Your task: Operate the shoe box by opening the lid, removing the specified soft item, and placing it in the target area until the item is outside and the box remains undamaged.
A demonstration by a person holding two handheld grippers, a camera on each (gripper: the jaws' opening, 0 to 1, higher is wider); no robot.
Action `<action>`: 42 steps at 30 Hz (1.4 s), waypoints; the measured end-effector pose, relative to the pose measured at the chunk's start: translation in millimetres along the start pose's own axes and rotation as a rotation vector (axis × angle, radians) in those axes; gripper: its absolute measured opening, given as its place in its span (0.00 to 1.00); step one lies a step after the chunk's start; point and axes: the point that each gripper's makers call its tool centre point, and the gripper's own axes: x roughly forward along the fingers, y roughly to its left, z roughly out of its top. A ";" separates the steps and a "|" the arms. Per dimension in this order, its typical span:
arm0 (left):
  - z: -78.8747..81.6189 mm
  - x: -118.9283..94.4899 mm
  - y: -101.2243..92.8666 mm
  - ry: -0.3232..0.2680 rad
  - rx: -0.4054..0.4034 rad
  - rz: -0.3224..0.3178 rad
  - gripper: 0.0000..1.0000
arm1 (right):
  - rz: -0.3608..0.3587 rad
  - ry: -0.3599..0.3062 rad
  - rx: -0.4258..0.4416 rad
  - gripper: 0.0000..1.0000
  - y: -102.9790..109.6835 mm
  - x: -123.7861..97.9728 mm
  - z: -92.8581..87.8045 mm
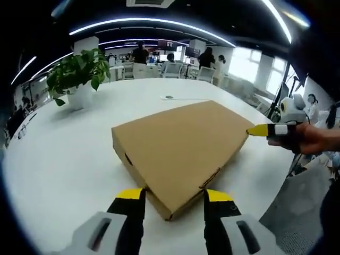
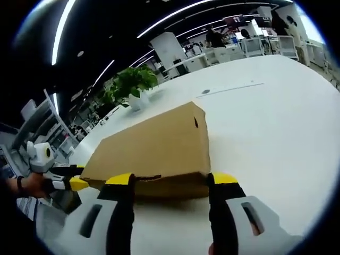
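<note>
A closed brown cardboard shoe box (image 1: 180, 141) lies flat on the white table (image 1: 64, 159). My left gripper (image 1: 174, 195) is open, and its yellow-tipped jaws straddle the box's near corner. From the right, the right gripper (image 1: 265, 130), held by a hand (image 1: 313, 139), has a yellow tip at the box's far right corner. In the right gripper view the box (image 2: 154, 146) has its lid down. My right gripper (image 2: 171, 179) stands open at the box's near end. The left gripper (image 2: 69, 183) reaches the box's left corner. The soft item is hidden inside the box.
A potted green plant (image 1: 79, 74) (image 2: 133, 85) stands on the table behind the box. A small round disc with a cable (image 1: 169, 97) (image 2: 206, 91) lies farther back. People, desks and chairs fill the room's far side. The table edge runs close to both grippers.
</note>
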 end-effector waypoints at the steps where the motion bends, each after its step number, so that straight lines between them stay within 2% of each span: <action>1: 0.8 0.2 -1.4 -0.012 -0.026 -0.013 0.49 | 0.026 0.006 -0.024 0.56 4.0 -0.8 -1.4; 4: -0.2 -1.5 -1.4 -0.025 -0.042 -0.018 0.51 | 0.048 0.005 -0.049 0.61 8.6 -1.6 -3.6; 7: -4.1 -0.2 -4.7 -0.014 -0.012 -0.019 0.52 | 0.025 0.023 -0.127 0.56 2.6 -2.1 -6.5; 12: -7.5 2.3 -6.1 -0.005 0.035 -0.001 0.54 | -0.007 0.056 -0.190 0.48 -3.3 2.6 -6.0; 15: -7.4 3.8 -2.1 -0.004 0.027 0.018 0.51 | -0.016 0.069 -0.207 0.47 -2.8 6.4 -4.2; 16: -6.6 4.1 1.2 -0.004 0.016 0.037 0.48 | -0.021 0.065 -0.210 0.47 -3.1 6.9 -2.5; 18: -5.7 3.9 7.1 -0.001 0.008 0.056 0.43 | -0.028 0.063 -0.212 0.46 -3.9 6.5 -2.1; 19: -5.1 4.5 5.9 -0.004 -0.012 0.048 0.43 | -0.028 0.060 -0.207 0.46 -3.6 6.6 -2.2; 21: -5.1 4.7 5.8 0.003 0.014 0.052 0.43 | -0.030 0.058 -0.206 0.46 -2.7 6.3 -2.2; 30: -4.2 1.6 4.5 0.007 -0.004 0.056 0.42 | -0.029 0.051 -0.196 0.46 -2.7 5.5 0.2; 32: -3.2 -0.3 5.2 0.006 -0.003 0.073 0.41 | -0.027 0.049 -0.184 0.44 -1.6 4.7 0.2; 42: 10.7 -14.6 5.6 -0.030 -0.023 0.098 0.39 | -0.029 0.008 -0.132 0.42 7.4 -4.6 12.1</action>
